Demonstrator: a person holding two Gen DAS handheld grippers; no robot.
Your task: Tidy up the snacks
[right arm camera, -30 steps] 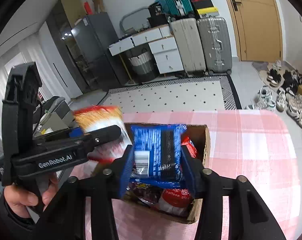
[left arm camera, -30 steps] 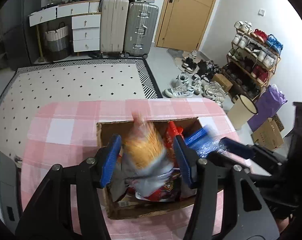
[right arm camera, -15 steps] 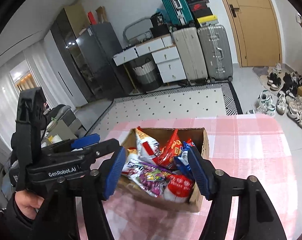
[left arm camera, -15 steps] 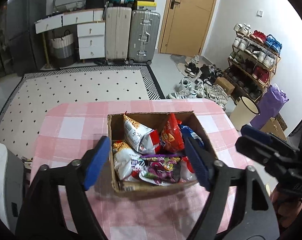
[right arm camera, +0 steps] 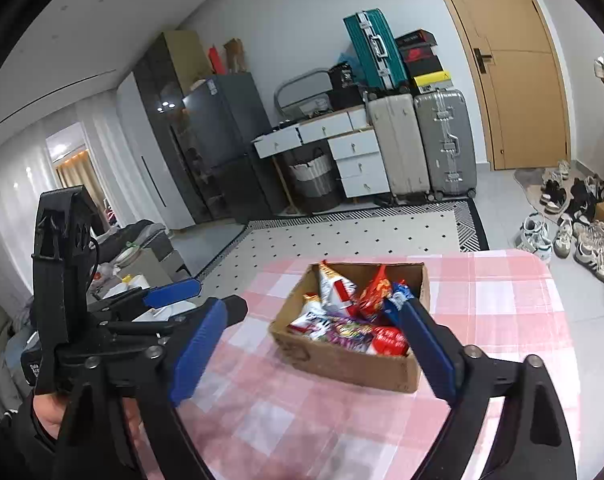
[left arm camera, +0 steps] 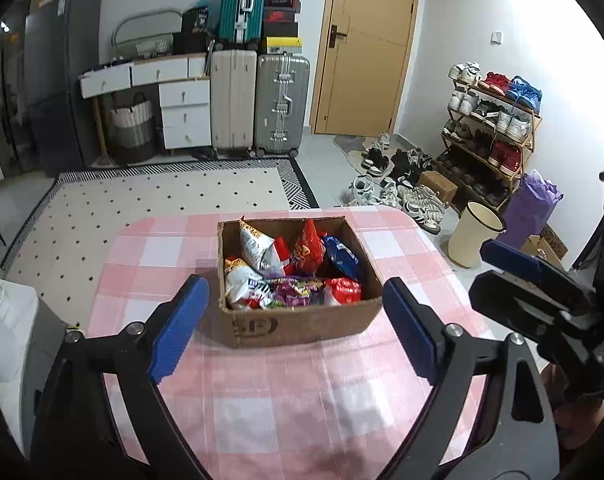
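Left gripper [left arm camera: 293, 320]: spread wide, nothing between the blue pads [left arm camera: 178, 325], held above the near part of the table [left arm camera: 141, 264], short of the cardboard box [left arm camera: 302, 326].

Box sits on the pink checked cloth, roughly mid-table, closer to the far edge. Contents left to right in the left wrist view: white/orange chip bag [left arm camera: 241, 284] at the near-left corner, another white/red bag [left arm camera: 261, 250] standing behind it, purple packet [left arm camera: 297, 290] lying flat along the near wall, red/orange bag [left arm camera: 306, 246] upright at centre, blue packet [left arm camera: 342, 256] leaning toward the right wall, red pack [left arm camera: 344, 290] at the near-right corner. All inside the box.

Right gripper [right arm camera: 314, 344]: also released and empty, pads [right arm camera: 197, 346] wide apart, framing the box from its near-right side. Its right pad overlaps the box's right wall in view; cannot tell if touching.

Off the table's right edge: cream bin [left arm camera: 474, 234], shoe rack [left arm camera: 490, 136].
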